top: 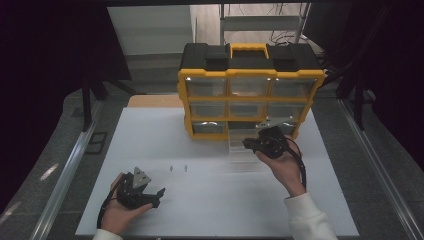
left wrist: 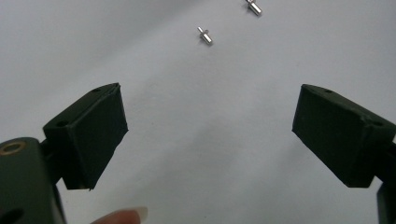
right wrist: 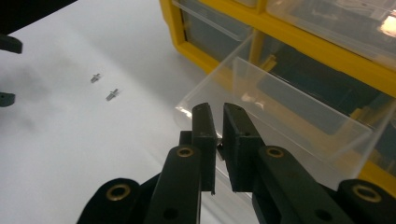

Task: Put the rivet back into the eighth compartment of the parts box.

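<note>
**Q:** Fig. 1, high view. Where do the working parts stand?

**A:** The left tool (top: 157, 197) rests low on the white counter (top: 215, 200), its jaws spread wide with nothing between them. The right tool (top: 248, 145) is at the open clear drawer (top: 237, 156), which is pulled out of the bottom row of the yellow organizer (top: 250, 75).

**Q:** And the right tool's state?

**A:** Narrow. In the right gripper view, the right tool (right wrist: 219, 121) shows 2 jaws almost together above the drawer's near wall (right wrist: 280, 107). A faint glint sits low between them, and I cannot tell whether it is a held part.

**Q:** Where are the loose parts?

**A:** 2 small metal pins lie apart from each other on the bare counter: pin 1 (top: 171, 168) and pin 2 (top: 185, 168). They lie between the 2 tools, left of the drawer.

**Q:** Which relation governs the coming move?

**A:** Probably a pick. The pins lie ahead of the left tool and slightly to its right, so the left hand is the nearer one. In the left gripper view, pin 1 (left wrist: 204, 36) lies beyond the gap between the jaws. Its long axis runs obliquely to the line between the jaws, so the wrist would likely need a small turn to close across the shank.
</note>
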`<state>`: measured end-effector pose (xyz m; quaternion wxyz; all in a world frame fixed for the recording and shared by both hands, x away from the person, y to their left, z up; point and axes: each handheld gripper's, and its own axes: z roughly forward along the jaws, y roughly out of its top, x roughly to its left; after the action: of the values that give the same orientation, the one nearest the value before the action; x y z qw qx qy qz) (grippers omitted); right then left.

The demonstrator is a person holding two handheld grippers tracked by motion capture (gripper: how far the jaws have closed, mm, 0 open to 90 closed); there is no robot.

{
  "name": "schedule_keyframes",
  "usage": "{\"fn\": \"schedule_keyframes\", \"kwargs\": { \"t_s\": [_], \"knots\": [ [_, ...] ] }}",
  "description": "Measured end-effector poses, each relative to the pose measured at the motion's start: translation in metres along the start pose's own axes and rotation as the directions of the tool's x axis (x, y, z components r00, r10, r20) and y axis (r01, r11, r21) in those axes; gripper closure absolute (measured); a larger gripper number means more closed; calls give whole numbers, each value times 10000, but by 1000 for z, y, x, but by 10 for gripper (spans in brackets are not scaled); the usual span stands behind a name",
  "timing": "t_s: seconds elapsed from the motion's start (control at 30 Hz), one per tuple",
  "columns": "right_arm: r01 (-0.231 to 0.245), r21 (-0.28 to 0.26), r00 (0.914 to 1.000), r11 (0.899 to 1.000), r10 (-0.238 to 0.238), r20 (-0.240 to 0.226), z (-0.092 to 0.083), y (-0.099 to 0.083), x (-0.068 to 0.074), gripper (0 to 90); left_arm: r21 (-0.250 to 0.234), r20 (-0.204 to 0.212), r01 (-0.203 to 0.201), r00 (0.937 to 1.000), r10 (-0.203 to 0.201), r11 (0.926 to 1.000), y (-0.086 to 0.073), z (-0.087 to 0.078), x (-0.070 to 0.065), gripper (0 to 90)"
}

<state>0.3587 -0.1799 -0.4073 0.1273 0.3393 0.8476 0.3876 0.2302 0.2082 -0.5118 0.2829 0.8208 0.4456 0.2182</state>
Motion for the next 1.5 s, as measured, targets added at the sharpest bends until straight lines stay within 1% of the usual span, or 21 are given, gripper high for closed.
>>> {"fn": "schedule_keyframes", "kwargs": {
  "t_s": [0.13,0.33,0.5,0.93,1.0,1.2,1.5],
  "knots": [
    [-184,-45,9996,9998,185,227,0,-2,-9,831,-8,6,-25,10000,25,10000,0,0,0,103],
    [-547,-76,9978,9985,549,369,1,-6,-20,831,-17,9,-31,10000,31,10000,0,-1,0,103],
    [-623,-36,9967,9980,624,513,2,-8,-26,831,-19,8,-36,10000,36,10000,1,0,0,103],
    [-804,32,9933,9968,799,833,7,-12,-36,830,-46,0,-29,10000,29,10000,1,-1,0,103],
    [-892,-33,9923,9960,891,861,7,-12,-36,830,-40,-1,-32,10000,32,10000,1,-1,0,103],
    [-866,40,9916,9962,858,972,12,-13,-39,829,-44,5,-43,10000,43,10000,1,-1,-1,103],
    [-921,-108,9901,9957,927,1057,14,-12,-41,830,-25,-1,-54,10000,54,10000,1,-1,-1,103]
  ]
}}
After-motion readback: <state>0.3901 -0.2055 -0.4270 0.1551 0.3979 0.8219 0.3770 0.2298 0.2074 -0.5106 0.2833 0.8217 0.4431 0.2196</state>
